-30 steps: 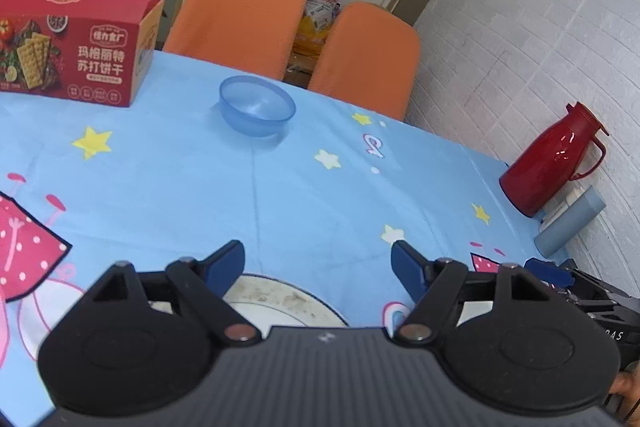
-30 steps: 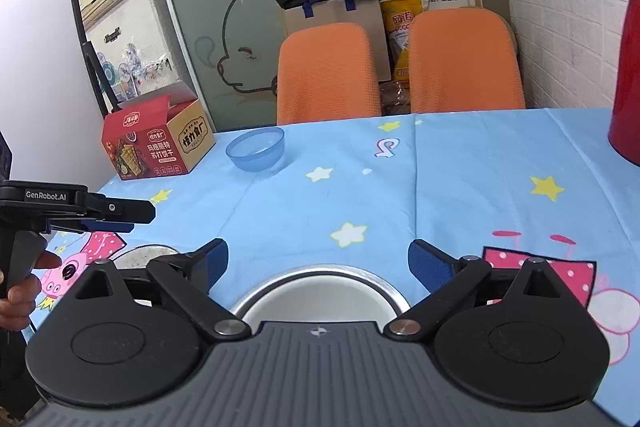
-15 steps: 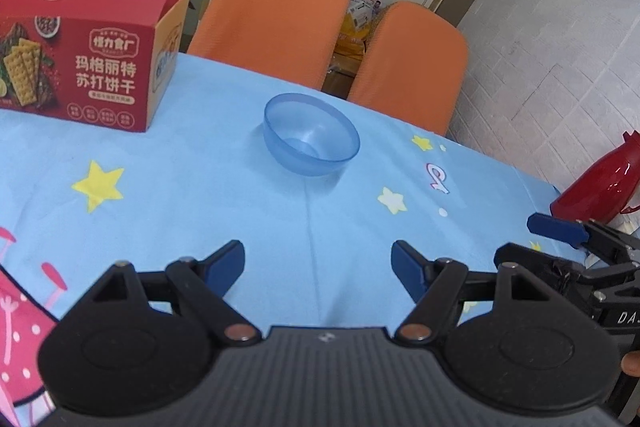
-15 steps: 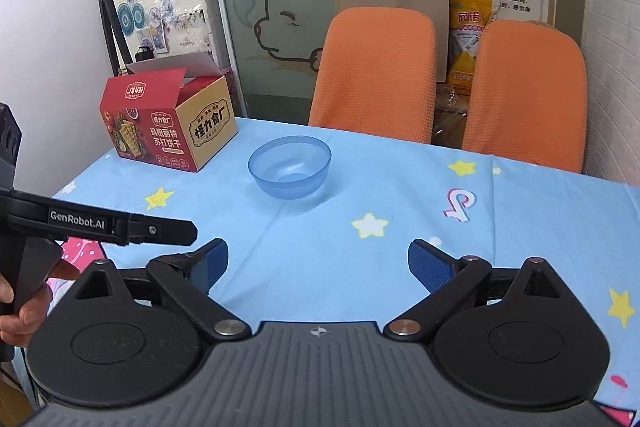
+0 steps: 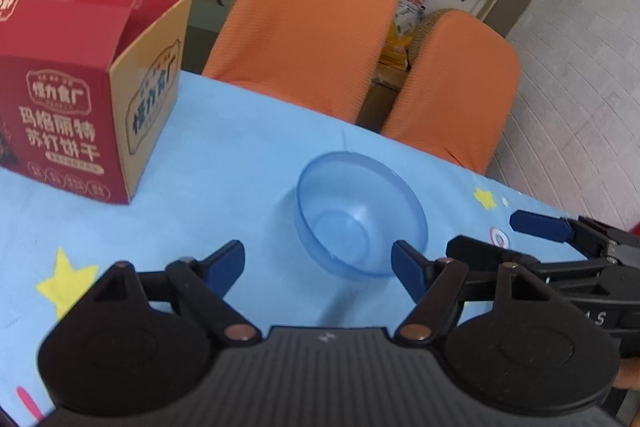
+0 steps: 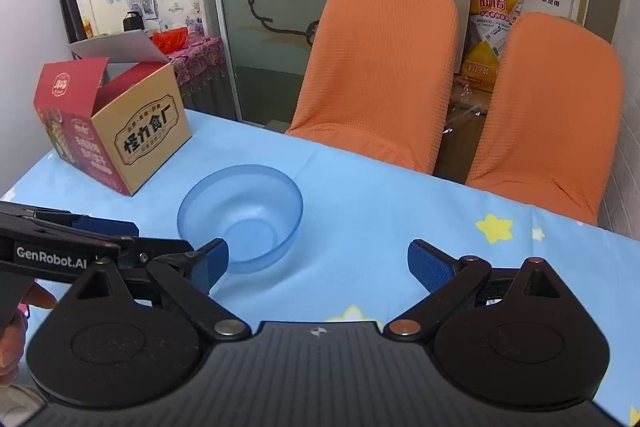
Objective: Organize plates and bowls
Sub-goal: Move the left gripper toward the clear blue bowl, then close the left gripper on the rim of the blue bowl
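A clear blue plastic bowl (image 5: pixel 360 215) stands upright and empty on the blue star-print tablecloth (image 5: pixel 240 155); it also shows in the right wrist view (image 6: pixel 240 211). My left gripper (image 5: pixel 318 267) is open and empty, just short of the bowl, whose near rim sits by the right finger. My right gripper (image 6: pixel 318 265) is open and empty; the bowl lies ahead by its left finger. The right gripper shows at the right of the left wrist view (image 5: pixel 560 239), and the left gripper at the left of the right wrist view (image 6: pixel 80 239).
An open red cracker box (image 5: pixel 76 99) stands on the table at the left, also in the right wrist view (image 6: pixel 116 131). Two orange chairs (image 6: pixel 380 67) (image 6: pixel 548 107) stand behind the far table edge. A white brick wall (image 5: pixel 580 67) is at the right.
Both grippers have moved forward across the table toward the blue bowl, which now sits close in front of them. The plate and metal bowl seen below them earlier are out of view.
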The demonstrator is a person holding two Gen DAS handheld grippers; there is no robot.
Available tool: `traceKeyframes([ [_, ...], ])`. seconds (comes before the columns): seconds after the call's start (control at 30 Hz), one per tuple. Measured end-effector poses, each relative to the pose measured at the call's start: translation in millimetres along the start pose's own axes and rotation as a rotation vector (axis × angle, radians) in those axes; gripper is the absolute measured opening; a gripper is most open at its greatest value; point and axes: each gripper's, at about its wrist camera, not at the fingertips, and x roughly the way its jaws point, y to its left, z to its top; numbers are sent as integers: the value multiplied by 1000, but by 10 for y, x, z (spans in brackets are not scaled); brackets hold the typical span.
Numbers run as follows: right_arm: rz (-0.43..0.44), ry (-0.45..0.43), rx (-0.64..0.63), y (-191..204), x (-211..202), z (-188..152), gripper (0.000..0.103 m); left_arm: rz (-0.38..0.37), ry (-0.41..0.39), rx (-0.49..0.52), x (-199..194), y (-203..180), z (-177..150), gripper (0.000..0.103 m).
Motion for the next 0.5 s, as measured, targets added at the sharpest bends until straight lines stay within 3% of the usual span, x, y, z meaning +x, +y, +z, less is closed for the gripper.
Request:
traceKeyframes([
  [0.2,32,37,11,0,339,62,103,85,25,-67,312,107,144,74],
  [0.33,51,65,-5,21,516,59,103,110,0,-89,417,133,218,74],
  [0.5,72,80,-37,101,619,49,103,91,-5,-50,443,85,206,74],
])
